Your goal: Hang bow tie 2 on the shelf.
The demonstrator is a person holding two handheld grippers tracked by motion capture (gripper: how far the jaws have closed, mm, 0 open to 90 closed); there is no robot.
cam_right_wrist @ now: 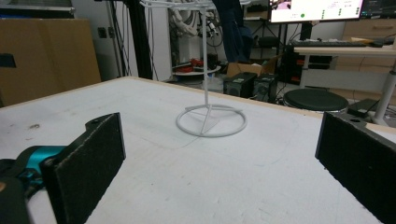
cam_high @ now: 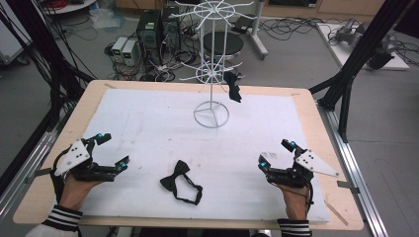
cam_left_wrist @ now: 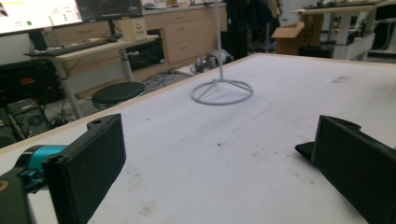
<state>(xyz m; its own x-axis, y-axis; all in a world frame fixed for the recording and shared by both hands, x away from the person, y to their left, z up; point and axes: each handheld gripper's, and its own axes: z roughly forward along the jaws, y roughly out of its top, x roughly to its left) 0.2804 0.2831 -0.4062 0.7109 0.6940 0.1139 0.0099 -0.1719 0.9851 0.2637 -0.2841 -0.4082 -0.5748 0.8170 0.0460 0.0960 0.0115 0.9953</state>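
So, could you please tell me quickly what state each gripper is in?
Left gripper: open, holding nothing.
Right gripper: open, holding nothing.

the left hand-held gripper [cam_high: 113, 151] and the right hand-held gripper [cam_high: 276, 154] both rest low near the front corners, jaws spread wide apart, gripped by hands in striped sleeves.

We see the white rack [cam_left_wrist: 219, 56] cut off above its pole in both gripper views, and the right jaw hides most of the bow tie [cam_left_wrist: 303, 148].
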